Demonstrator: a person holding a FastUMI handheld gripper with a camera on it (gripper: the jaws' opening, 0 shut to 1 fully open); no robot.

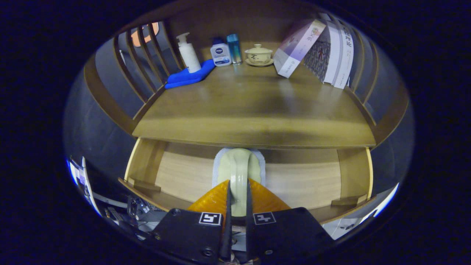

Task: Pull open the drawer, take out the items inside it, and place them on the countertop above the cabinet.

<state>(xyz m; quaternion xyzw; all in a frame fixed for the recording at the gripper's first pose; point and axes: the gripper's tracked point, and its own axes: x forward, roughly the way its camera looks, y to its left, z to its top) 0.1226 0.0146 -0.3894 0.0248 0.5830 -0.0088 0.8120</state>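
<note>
Your gripper [237, 189] has its orange fingers [211, 200] closed on the handle of a pale green scoop [238, 167], one finger pressing each side. The scoop sits on a grey cloth [219, 158] in the open drawer [184, 173], its far end under the countertop [254, 106] edge. At the back of the countertop stand a pump bottle [188, 53], a lidded cup [258, 54], leaning books [320, 48] and a blue cloth [188, 76].
</note>
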